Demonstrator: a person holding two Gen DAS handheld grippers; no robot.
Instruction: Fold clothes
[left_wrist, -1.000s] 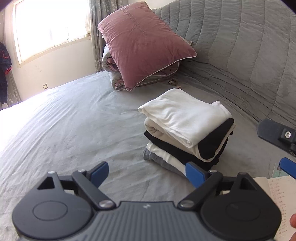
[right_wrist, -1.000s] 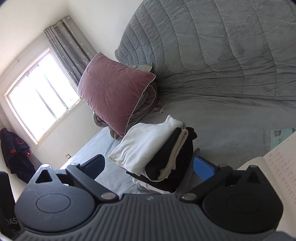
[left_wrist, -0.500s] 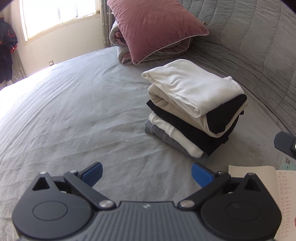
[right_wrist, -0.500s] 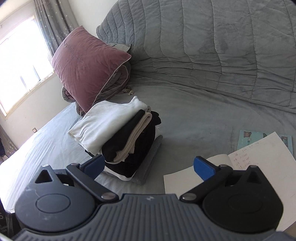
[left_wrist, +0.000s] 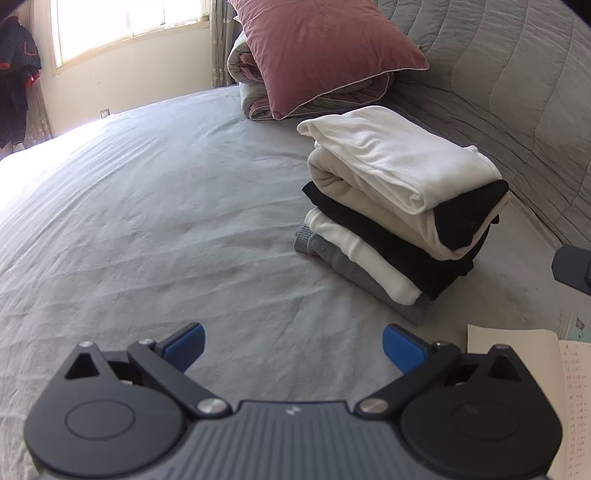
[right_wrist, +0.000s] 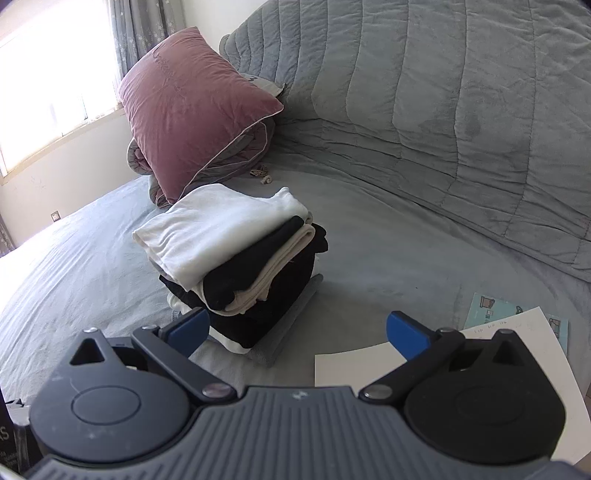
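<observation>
Grey bedsheet fills most of what we see from both wrist cameras, smooth and bare in front of us. On it sits a stack of folded clothes, white on top, then cream, black, white and grey layers beneath, near a rose-coloured pillow propped on a rolled quilt by the quilted headboard. Our left gripper hovers over empty sheet with its jaws spread wide and holding nothing; the stack lies ahead and to its right, well apart. Our right gripper is also released and empty, and the stack sits just ahead and slightly to its left, so we judge the right hand nearer. The stack's long axis runs diagonally away from us toward the pillow. An open notebook lies on the bed to the right. No unfolded garment is visible, so we judge the folding largely done.
</observation>
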